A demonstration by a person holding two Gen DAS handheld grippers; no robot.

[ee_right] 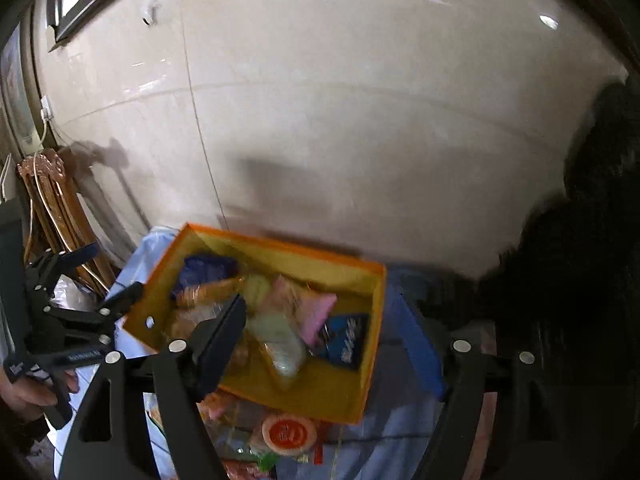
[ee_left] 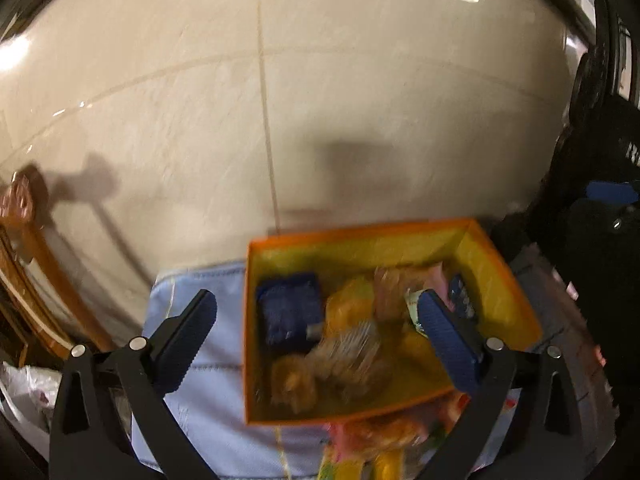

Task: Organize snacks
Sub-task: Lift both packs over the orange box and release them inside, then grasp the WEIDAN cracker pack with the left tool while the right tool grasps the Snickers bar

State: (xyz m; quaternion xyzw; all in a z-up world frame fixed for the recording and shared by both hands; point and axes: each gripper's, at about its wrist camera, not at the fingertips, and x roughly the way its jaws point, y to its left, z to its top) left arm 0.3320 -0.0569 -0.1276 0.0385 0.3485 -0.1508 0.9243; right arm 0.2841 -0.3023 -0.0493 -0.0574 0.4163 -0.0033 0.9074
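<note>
An orange box with a yellow inside (ee_left: 492, 264) (ee_right: 372, 344) stands on a light blue cloth (ee_left: 200, 400) (ee_right: 400, 440). It holds several snack packs: a dark blue pack (ee_left: 290, 308) (ee_right: 346, 340), a pink pack (ee_right: 312, 308), a pale green pack (ee_right: 280, 344) and brownish packs (ee_left: 348, 356). My left gripper (ee_left: 316, 340) is open and empty above the box's near left part. It also shows in the right wrist view (ee_right: 80, 280) beside the box's left wall. My right gripper (ee_right: 324, 344) is open and empty over the box. Loose snacks lie in front of the box (ee_left: 384, 436), among them a round orange pack (ee_right: 288, 432).
A glossy beige tiled wall (ee_left: 320, 100) (ee_right: 340, 120) rises right behind the box. Folded wooden furniture (ee_left: 24, 264) (ee_right: 56, 208) leans at the left. Dark objects (ee_left: 600, 220) (ee_right: 580, 260) fill the right side. A white plastic bag (ee_left: 24, 392) lies low at the left.
</note>
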